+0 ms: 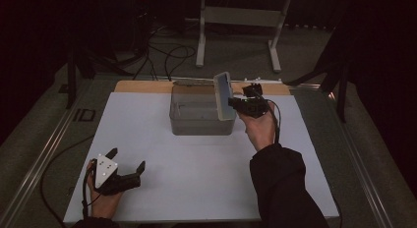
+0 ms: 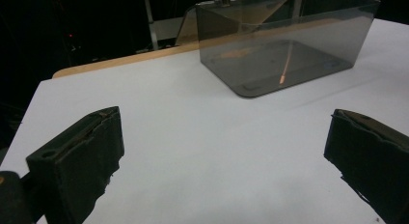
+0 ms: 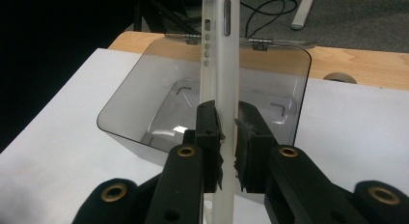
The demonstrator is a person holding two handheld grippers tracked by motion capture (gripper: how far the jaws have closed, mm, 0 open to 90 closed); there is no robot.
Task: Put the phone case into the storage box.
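A smoky transparent plastic box [image 1: 201, 112] stands open at the back middle of the white table sheet, its lid hinged back. My right gripper [image 1: 235, 104] is shut on a white-cased phone [image 1: 224, 95], held on edge over the box's right wall. In the right gripper view the phone [image 3: 219, 64] rises upright between the two black jaws, above the box [image 3: 159, 103]. My left gripper [image 1: 127, 162] rests open near the front left of the sheet, nothing between its jaws. The left gripper view shows the box [image 2: 284, 45] farther off, beyond the wide-apart jaws.
The white sheet [image 1: 196, 179] covers a wooden board [image 1: 142, 86] whose far strip shows behind the box. Black cables and a white frame stand on the floor beyond the table. Metal rails run along both table sides.
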